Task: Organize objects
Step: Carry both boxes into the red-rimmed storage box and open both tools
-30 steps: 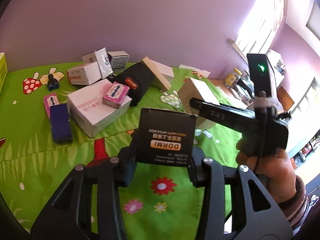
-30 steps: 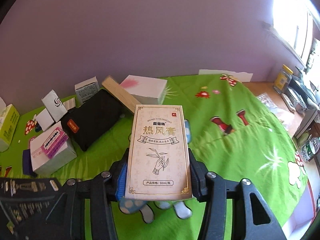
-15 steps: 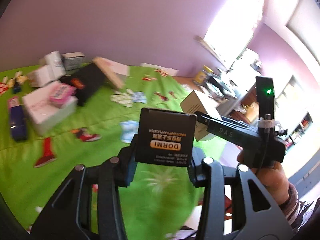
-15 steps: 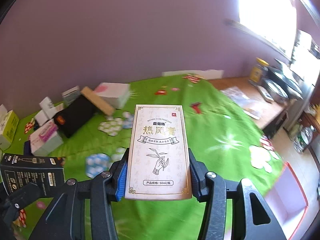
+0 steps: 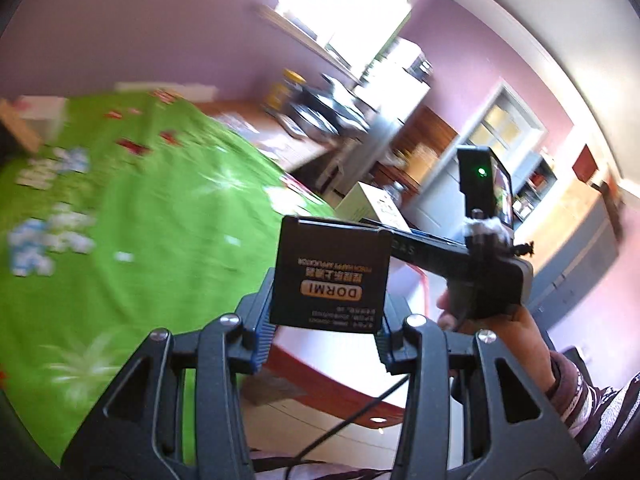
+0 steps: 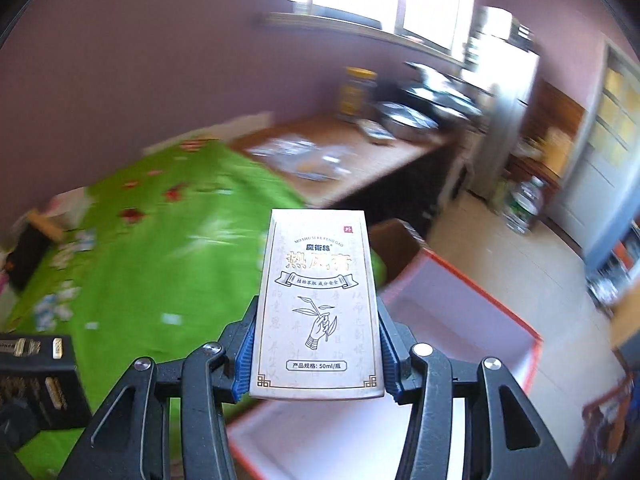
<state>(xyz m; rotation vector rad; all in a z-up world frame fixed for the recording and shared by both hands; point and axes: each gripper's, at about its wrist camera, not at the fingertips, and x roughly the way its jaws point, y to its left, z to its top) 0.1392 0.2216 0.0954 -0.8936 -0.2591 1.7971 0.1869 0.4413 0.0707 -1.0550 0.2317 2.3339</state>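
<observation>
My right gripper (image 6: 318, 344) is clamped on the pale box (image 6: 316, 304), its blue pads pressing the two long sides, so the long axis of the box runs forward along the fingers and its printed face looks up at the camera. My left gripper (image 5: 322, 322) is clamped in the same way on the black box (image 5: 330, 276), which is almost square and stands with its print upside down to me.

The relation that matters, I think, is this: the red-edged bin (image 6: 472, 308) lies just beyond and below the right gripper, a little to its right side, with its pale inside open upward. From the left gripper the same bin (image 5: 340, 384) is below and ahead, partly hidden behind the black box. The right hand (image 5: 496, 320) seems to me the nearer one, so the pale box probably goes in first, and a further tilt downward looks necessary.

To the left of both grippers is the green cloth (image 6: 168, 256) with flower prints, which ends near the bin. Farther out there is a wooden counter (image 6: 360, 152) with blurred things, a purple wall, a bright window and tiled floor.
</observation>
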